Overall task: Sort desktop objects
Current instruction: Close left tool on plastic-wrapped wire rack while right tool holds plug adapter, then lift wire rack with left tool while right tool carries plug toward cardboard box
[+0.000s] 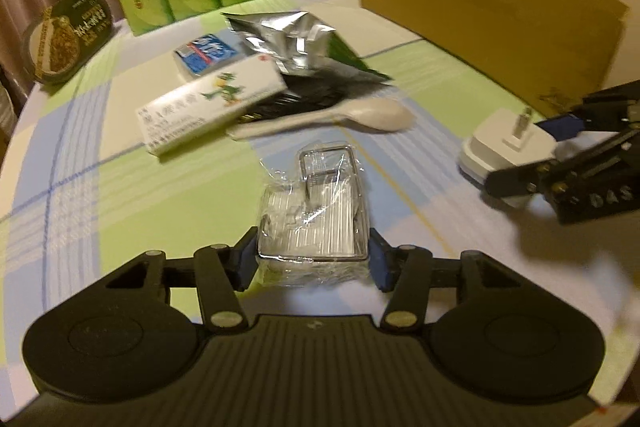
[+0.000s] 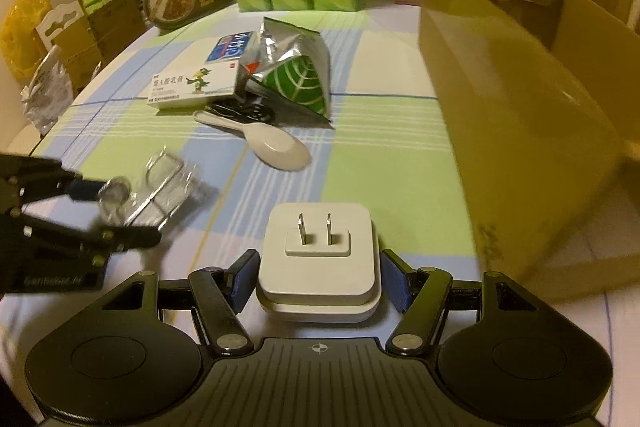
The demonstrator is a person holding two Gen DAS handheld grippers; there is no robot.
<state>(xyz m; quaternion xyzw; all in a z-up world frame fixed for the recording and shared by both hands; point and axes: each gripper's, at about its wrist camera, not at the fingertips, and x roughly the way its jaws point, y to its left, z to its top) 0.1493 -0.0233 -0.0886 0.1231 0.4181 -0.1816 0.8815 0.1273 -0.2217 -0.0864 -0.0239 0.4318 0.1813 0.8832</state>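
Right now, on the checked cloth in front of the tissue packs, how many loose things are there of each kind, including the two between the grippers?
Small boxes: 2, the white dragon box and the blue-and-white box
Foil pouches: 1
White spoons: 1
Black cables: 1
Wrapped metal racks: 1
White plug adapters: 1
Total: 7

Dim, yellowish indoor light; both fisheye views bend at dark rounded edges, with motion blur and soft shadows.
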